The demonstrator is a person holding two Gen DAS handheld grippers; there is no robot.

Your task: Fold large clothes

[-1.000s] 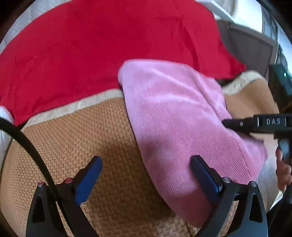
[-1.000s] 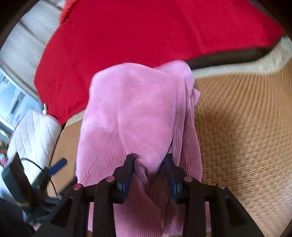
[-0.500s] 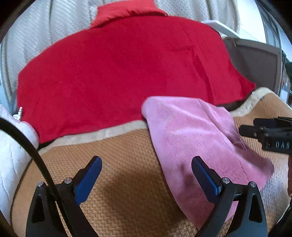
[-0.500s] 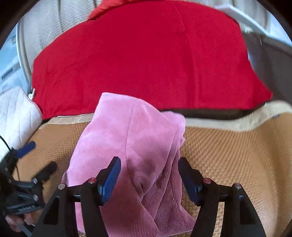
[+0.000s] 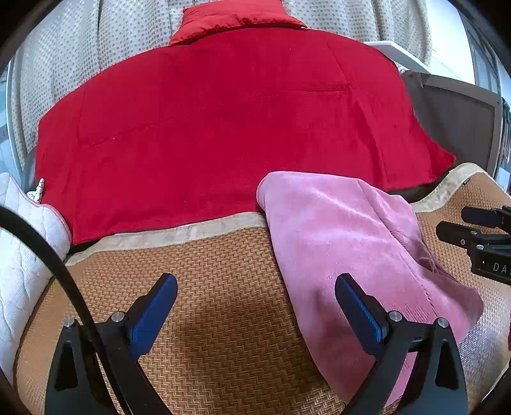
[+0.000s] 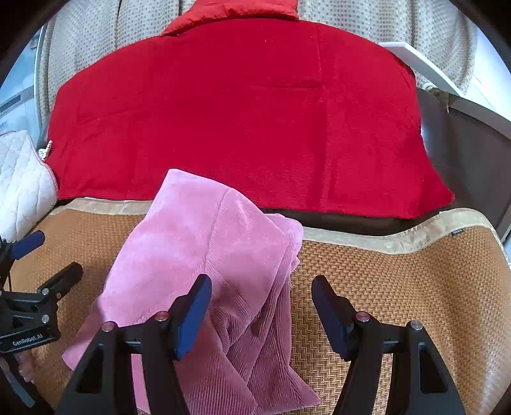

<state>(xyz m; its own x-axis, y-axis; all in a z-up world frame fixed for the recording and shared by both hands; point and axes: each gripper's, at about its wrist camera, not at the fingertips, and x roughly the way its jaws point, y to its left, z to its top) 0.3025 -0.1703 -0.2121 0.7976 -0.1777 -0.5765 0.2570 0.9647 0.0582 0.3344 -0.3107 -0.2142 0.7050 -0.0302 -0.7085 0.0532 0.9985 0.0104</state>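
Pink folded garment (image 6: 204, 255) lying on woven mat (image 6: 399, 287), near red blanket (image 6: 239, 111); left gripper (image 5: 255, 306) and right gripper (image 6: 260, 306) both spread, empty.

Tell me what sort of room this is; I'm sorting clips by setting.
Probably a bedroom at home: the pink garment lies on a woven mat spread like a bed cover, with a red blanket behind it, a quilted white pillow and dotted curtains.
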